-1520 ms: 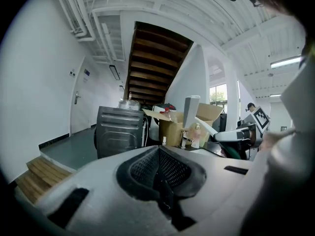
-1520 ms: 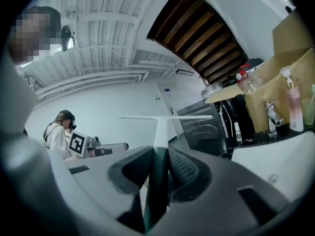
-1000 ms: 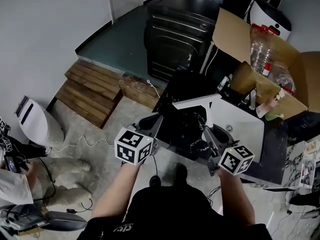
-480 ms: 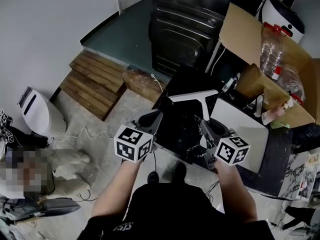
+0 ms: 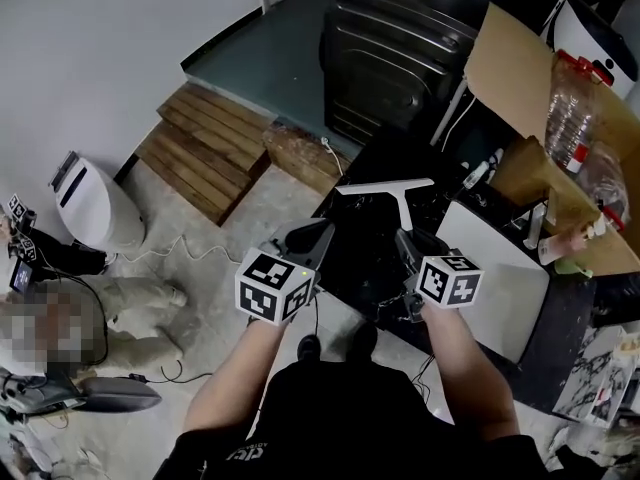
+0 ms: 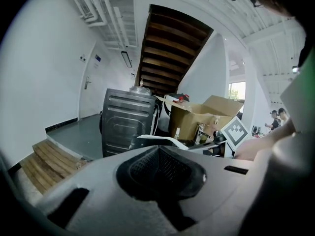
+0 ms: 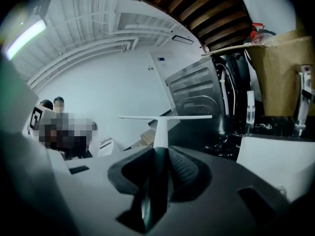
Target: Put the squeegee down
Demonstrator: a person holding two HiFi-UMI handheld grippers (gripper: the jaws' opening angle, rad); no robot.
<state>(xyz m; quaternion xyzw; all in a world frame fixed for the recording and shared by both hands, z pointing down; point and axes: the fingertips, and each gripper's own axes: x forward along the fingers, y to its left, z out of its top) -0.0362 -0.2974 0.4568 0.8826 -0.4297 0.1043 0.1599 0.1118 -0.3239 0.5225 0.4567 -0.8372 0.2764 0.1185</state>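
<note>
The right gripper (image 5: 407, 240) pinches the squeegee (image 5: 392, 190) by its handle; the fingers (image 7: 184, 168) press on both sides of the handle. The blade lies crosswise at the far end, over the black tabletop (image 5: 352, 268), with a white panel (image 5: 505, 286) to its right. The left gripper (image 5: 316, 234) is beside it, fingers (image 6: 172, 168) pressed together on nothing.
</note>
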